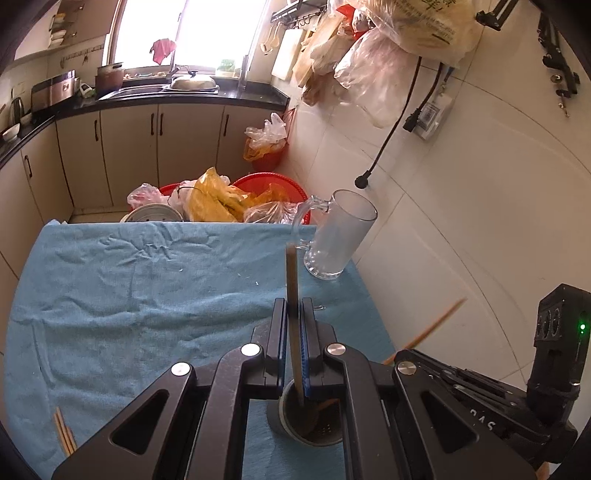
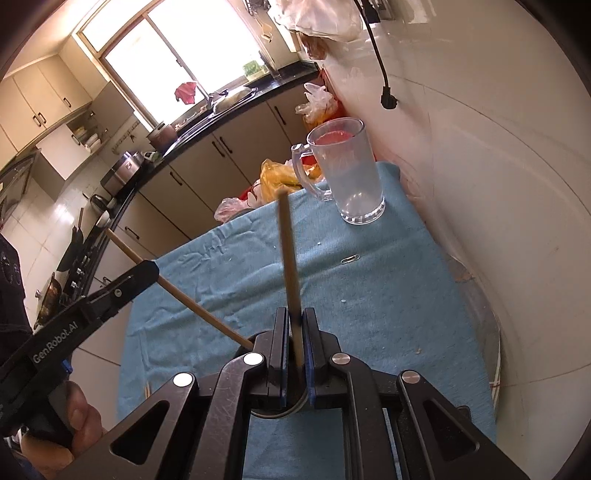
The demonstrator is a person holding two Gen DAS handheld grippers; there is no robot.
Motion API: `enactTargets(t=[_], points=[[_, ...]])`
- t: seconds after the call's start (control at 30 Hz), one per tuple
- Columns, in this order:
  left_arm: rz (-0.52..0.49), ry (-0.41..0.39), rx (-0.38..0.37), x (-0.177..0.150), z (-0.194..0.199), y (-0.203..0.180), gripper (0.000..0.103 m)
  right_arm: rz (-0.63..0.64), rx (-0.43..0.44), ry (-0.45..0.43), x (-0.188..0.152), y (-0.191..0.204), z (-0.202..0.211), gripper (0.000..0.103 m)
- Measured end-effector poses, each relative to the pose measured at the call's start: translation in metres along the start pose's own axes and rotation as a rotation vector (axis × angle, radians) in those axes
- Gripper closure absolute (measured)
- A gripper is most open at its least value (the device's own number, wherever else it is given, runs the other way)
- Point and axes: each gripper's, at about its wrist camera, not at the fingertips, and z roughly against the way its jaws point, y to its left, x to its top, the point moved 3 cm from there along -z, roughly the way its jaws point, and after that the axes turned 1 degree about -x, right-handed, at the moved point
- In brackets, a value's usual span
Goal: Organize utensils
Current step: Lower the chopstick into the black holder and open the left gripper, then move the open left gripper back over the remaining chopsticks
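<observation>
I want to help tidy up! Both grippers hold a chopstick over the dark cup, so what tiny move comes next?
Probably open the left gripper, since its wooden chopstick already dips into the dark round cup on the blue cloth. It should drop in.

Blown-out window [image 1: 192,33] backlight, glare on wall tiles [image 1: 461,184], fisheye-curved dark corners

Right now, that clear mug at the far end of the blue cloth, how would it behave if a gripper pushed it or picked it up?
The clear mug looks empty, so it is probably light. It is tall over a narrow base, so a high push could tip it. On the wrinkled blue cloth it may drag instead of sliding. Its smooth wall looks slippery; the handle seems the safer grip.
</observation>
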Motion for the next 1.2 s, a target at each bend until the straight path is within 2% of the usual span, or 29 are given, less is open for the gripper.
enactTargets(t=[0.07, 0.1, 0.13, 0.27, 0.33, 0.37, 0.43, 0.47, 0.53, 0.6, 0.67, 0.7, 0.73, 0.8, 0.9, 1.0, 1.13, 1.2], points=[[0.005, 0.004, 0.002, 0.002, 0.002, 0.002, 0.091, 0.0, 0.001, -0.003, 0.001, -0.001, 0.002, 0.081], [0.014, 0.006, 0.003, 0.002, 0.003, 0.004, 0.083, -0.002, -0.005, -0.009, 0.002, -0.001, 0.004, 0.07], [0.018, -0.002, 0.004, 0.003, 0.007, 0.005, 0.078, -0.007, -0.008, -0.015, 0.003, -0.002, 0.006, 0.062], [0.025, -0.02, 0.002, 0.005, 0.02, 0.009, 0.073, -0.015, -0.026, -0.048, 0.004, -0.005, 0.022, 0.057], [0.024, -0.049, 0.006, 0.005, 0.033, 0.011, 0.066, -0.016, -0.049, -0.073, 0.003, -0.007, 0.034, 0.041], [0.018, -0.062, 0.015, 0.005, 0.039, 0.012, 0.064, -0.012, -0.072, -0.09, 0.002, -0.007, 0.04, 0.036], [0.006, -0.087, 0.035, 0.003, 0.053, 0.016, 0.053, 0.018, -0.137, -0.134, -0.002, -0.004, 0.056, 0.018], [0.002, -0.104, 0.045, 0.0, 0.061, 0.02, 0.051, 0.036, -0.174, -0.152, -0.003, -0.001, 0.061, 0.014], [-0.01, -0.123, 0.07, -0.007, 0.077, 0.027, 0.039, 0.106, -0.293, -0.222, -0.012, 0.008, 0.078, 0.007], [-0.012, -0.132, 0.099, -0.015, 0.088, 0.035, 0.036, 0.171, -0.383, -0.268, -0.022, 0.017, 0.089, 0.001], [-0.013, -0.134, 0.127, -0.025, 0.1, 0.048, 0.035, 0.228, -0.456, -0.3, -0.032, 0.025, 0.096, 0.001], [-0.01, -0.132, 0.142, -0.03, 0.105, 0.056, 0.028, 0.263, -0.484, -0.31, -0.04, 0.031, 0.099, 0.001], [0.002, -0.128, 0.17, -0.038, 0.112, 0.066, 0.02, 0.278, -0.484, -0.309, -0.045, 0.033, 0.101, 0.001], [0.029, -0.156, 0.207, -0.053, 0.128, 0.086, 0.015, 0.281, -0.473, -0.296, -0.06, 0.038, 0.102, 0.001], [0.075, -0.167, 0.274, -0.075, 0.148, 0.117, 0.007, 0.268, -0.43, -0.267, -0.079, 0.043, 0.098, 0.001], [0.122, -0.153, 0.32, -0.098, 0.161, 0.148, 0.007, 0.253, -0.381, -0.213, -0.096, 0.05, 0.087, 0.001], [0.209, -0.07, 0.385, -0.134, 0.17, 0.195, 0.007, 0.258, -0.285, -0.154, -0.113, 0.066, 0.071, 0.001], [0.243, -0.037, 0.393, -0.148, 0.173, 0.21, 0.007, 0.289, -0.238, -0.128, -0.121, 0.081, 0.06, 0.001]])
